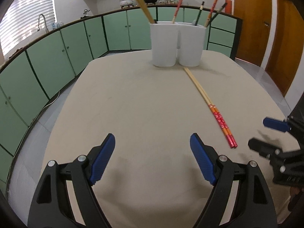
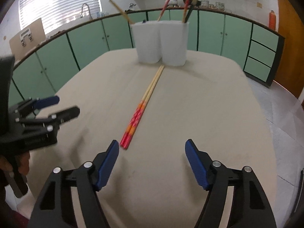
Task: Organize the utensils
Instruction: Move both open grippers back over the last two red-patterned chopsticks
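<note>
A: How do we hold the left gripper (image 1: pixel 152 158)?
B: Angled downward, jaws apart, nothing between them.
A: And the right gripper (image 2: pixel 152 164)?
B: Likewise angled downward beside it, jaws apart and empty.

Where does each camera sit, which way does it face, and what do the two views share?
Left wrist view: on the left gripper, facing down the table toward the white holder; its open blue fingers show, with the right gripper at the right edge.
Right wrist view: on the right gripper, facing likewise; the left gripper and a hand show at left.
Shared: the holder and the red-ended chopsticks on the table.
</note>
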`<state>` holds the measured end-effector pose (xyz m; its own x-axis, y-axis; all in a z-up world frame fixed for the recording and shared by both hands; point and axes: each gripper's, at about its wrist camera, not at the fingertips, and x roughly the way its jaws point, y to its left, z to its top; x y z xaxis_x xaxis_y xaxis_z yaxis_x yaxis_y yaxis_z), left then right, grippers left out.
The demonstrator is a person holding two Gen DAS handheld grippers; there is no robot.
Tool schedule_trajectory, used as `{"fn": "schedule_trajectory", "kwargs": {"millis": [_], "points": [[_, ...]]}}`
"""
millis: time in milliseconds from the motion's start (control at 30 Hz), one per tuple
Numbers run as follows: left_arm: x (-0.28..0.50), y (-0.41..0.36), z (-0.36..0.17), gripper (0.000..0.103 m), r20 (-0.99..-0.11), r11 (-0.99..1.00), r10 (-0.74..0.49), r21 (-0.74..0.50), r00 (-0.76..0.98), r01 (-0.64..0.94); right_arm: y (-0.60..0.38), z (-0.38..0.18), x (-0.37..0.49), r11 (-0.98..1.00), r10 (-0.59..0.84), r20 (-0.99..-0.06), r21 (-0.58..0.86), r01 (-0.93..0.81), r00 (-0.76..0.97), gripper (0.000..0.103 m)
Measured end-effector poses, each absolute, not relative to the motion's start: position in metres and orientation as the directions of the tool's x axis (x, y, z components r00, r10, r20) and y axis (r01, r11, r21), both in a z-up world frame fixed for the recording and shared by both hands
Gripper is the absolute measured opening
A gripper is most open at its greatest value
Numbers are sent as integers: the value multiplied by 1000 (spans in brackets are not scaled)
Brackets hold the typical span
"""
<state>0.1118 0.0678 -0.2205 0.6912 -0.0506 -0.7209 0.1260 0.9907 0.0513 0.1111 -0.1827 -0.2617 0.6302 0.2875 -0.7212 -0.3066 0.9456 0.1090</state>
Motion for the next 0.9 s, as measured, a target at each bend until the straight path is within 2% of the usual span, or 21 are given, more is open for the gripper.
{"fn": "schedule_trajectory", "kwargs": {"millis": [400, 600, 733, 800, 900], "points": [[114, 77, -215, 79, -713, 994, -61, 20, 699, 108, -163, -275, 116, 951, 206, -745, 0, -309, 634, 67], [117, 74, -215, 79, -714, 994, -70, 10, 696, 110, -182, -273, 121, 970, 164, -743, 1, -244, 649, 67], [117, 70, -215, 79, -715, 993, -76, 11, 695, 119, -187, -269, 120, 969, 184, -735, 25, -245, 653, 67], [117, 68, -215, 79, -715, 992, -78, 12, 695, 123, -184, -268, 120, 962, 228, -735, 66, -267, 639, 65], [117, 66, -214, 79, -713, 992, -77, 17, 696, 128, -178, -269, 118, 953, 261, -736, 92, -290, 625, 55]]}}
